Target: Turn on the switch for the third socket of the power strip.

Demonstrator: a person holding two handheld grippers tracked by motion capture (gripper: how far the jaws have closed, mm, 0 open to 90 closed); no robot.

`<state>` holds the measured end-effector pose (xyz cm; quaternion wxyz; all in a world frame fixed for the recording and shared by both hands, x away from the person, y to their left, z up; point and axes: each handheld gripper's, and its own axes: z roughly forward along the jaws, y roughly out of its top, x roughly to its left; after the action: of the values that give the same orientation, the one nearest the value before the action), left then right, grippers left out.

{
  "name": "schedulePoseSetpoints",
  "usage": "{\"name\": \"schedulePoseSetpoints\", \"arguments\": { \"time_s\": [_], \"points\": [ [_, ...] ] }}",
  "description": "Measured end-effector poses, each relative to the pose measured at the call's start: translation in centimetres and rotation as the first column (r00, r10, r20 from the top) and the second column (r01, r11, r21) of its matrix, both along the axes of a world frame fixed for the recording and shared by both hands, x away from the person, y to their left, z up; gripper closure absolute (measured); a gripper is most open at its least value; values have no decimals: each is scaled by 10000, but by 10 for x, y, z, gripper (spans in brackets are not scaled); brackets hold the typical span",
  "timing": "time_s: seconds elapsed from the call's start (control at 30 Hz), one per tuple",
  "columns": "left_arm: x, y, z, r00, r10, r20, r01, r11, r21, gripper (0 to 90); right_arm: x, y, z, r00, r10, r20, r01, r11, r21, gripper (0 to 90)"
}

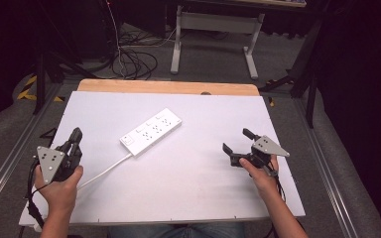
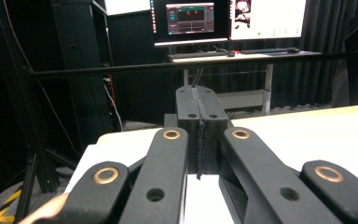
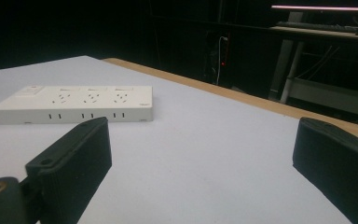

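power strip (image 1: pixel 151 132) lies just left of centre in the high view, on the white desk (image 1: pixel 203 188), its cord running toward lower left. your left tongs (image 1: pixel 74 139) are clenched on nothing; your right tongs (image 1: pixel 237 141) are released. approach low, jaws square across its narrow width.

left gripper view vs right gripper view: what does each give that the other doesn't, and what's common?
Left gripper view alone: the left gripper with its jaws pressed together, empty, and lit monitors on a far desk.

Right gripper view alone: the right gripper with its jaws wide apart, empty, and the white power strip lying flat beyond them, its sockets facing up.

Both: the white table surface with its wooden far edge, and a dark room behind.
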<state>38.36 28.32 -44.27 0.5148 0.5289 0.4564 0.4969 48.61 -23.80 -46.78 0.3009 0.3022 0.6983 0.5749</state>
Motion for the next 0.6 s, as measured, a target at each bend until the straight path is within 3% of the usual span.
{"name": "schedulePoseSetpoints", "arguments": {
  "time_s": [0.37, 0.6],
  "points": [
    [9, -10, 2, 9994, -168, -318, 175, 9996, 223, 900, 2, 0, -1, 10000, 50, -4, -50, 10000, -64, 52],
    [16, -13, 11, 9993, -294, -240, 303, 9988, 379, 900, 2, 0, -1, 10000, 39, -23, -40, 10000, -65, 52]
  ]
}}
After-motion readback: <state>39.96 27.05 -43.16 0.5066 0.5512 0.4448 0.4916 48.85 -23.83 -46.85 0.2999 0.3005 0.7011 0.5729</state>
